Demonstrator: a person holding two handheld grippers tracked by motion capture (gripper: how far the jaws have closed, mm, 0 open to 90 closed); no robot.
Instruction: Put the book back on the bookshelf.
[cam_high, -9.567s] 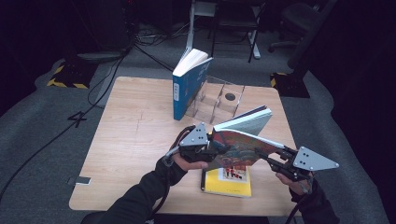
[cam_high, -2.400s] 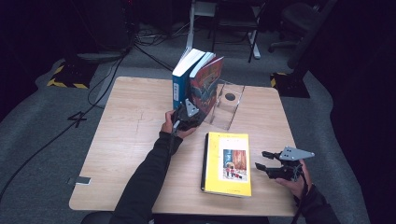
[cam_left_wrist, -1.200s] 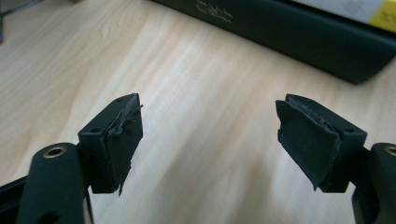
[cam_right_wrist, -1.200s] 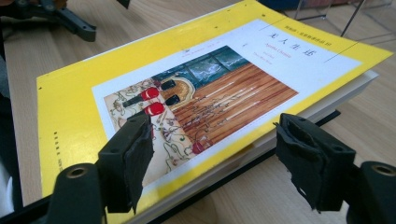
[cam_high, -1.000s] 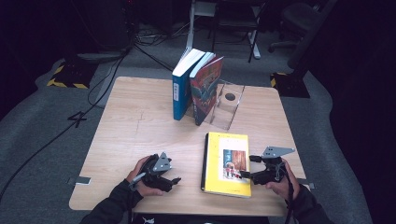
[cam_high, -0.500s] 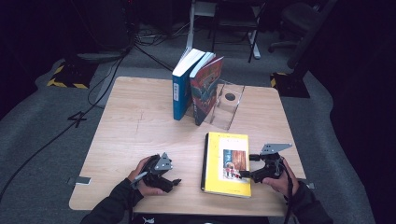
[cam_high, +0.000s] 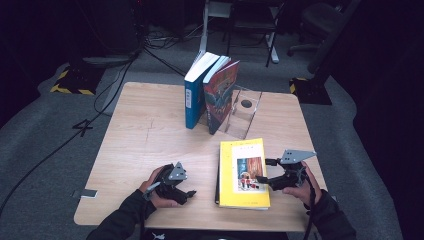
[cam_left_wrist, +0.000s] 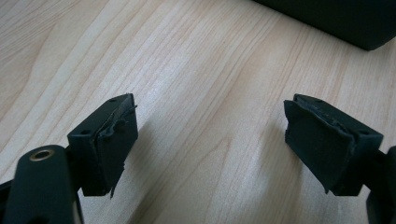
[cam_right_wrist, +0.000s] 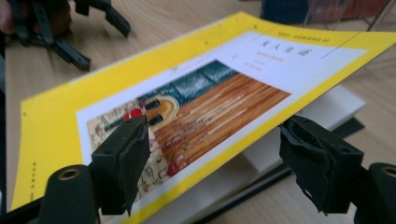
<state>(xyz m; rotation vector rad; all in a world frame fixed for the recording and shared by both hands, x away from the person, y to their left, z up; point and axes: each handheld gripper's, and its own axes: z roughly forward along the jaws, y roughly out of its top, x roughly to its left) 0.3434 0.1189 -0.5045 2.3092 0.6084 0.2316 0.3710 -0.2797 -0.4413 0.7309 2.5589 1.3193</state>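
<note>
Yellow-covered and lying flat, a book (cam_high: 244, 172) sits on the near right part of a pale wooden table (cam_high: 145, 135), its front cover lifted a little off the pages along the outer edge. The right gripper (cam_high: 264, 171) is at that edge, on the side of the yellow book away from the left gripper. In the right gripper view one jaw stands over the cover's picture and the other under the raised cover, beside the white page block. The jaws have just been closing with the cover between them, yet a wide gap remains and the pads do not press on it.

The left gripper (cam_high: 189, 194) rests low on the table just to the left of the yellow book, held in the person's left hand (cam_high: 157, 187). Its jaws stand wide apart with bare wood between them in the left gripper view.

Beyond the yellow book, toward the far edge, a blue book (cam_high: 196, 95) and a dark red book (cam_high: 220, 95) stand upright side by side against a clear plastic stand (cam_high: 245, 112).
</note>
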